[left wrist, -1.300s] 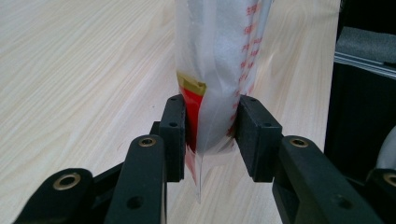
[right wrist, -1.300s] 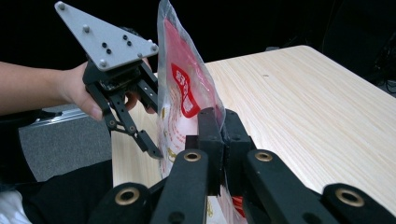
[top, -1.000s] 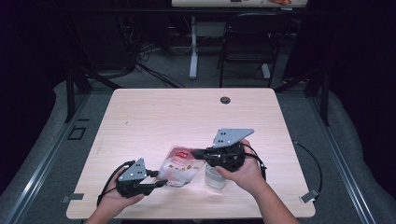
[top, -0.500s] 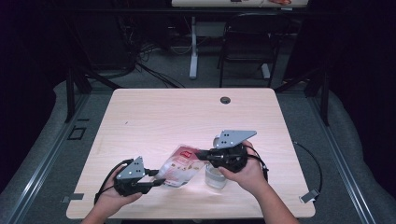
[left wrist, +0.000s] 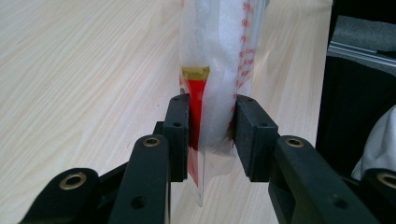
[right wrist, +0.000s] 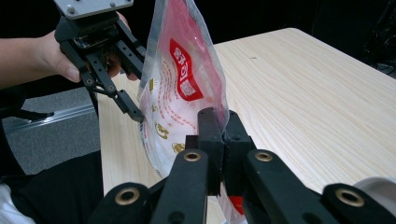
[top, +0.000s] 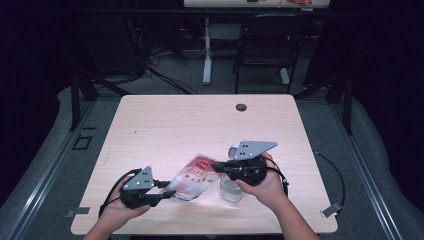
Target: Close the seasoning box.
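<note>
A clear plastic bag (top: 194,176) with a red label and white contents hangs just above the table between my two grippers. My left gripper (top: 167,190) is shut on one end of the bag; in the left gripper view its pads (left wrist: 178,126) press the bag (left wrist: 219,70) from both sides. My right gripper (top: 218,168) is shut on the opposite edge of the bag (right wrist: 182,88), with its jaws (right wrist: 219,123) together on the film. The right gripper view also has the left gripper (right wrist: 133,91) at the bag's far side. A small clear cup (top: 231,189) stands on the table under the right hand.
The light wooden table (top: 200,120) has a round cable hole (top: 241,107) near its far edge. A dark chair (top: 265,45) and a white table leg (top: 207,55) stand beyond it. Both forearms come in over the near edge.
</note>
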{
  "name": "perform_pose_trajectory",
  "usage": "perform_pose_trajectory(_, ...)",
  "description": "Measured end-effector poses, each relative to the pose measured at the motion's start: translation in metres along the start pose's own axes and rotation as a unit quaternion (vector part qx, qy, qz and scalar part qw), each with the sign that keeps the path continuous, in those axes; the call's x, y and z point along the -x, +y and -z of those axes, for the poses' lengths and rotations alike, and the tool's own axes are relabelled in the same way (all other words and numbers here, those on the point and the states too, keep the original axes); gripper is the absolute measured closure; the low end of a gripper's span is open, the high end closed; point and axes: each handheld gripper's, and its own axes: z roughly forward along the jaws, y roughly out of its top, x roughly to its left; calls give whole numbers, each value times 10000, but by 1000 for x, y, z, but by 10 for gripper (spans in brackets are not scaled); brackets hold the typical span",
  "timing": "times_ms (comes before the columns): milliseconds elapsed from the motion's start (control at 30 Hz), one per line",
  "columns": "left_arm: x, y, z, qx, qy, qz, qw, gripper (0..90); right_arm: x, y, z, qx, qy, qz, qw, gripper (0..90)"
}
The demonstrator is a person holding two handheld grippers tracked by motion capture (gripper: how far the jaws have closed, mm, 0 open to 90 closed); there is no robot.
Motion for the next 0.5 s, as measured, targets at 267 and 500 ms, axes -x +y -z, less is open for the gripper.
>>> perform_pose_trajectory(267,0,6,4,-82,54,-63,9999,683,1,-4,1,77,-19,-44,10000,892)
perform_pose_trajectory(500,-2,10,9,-170,64,-121,9998,687,3,-9,1,93,-26,-104,9999,891)
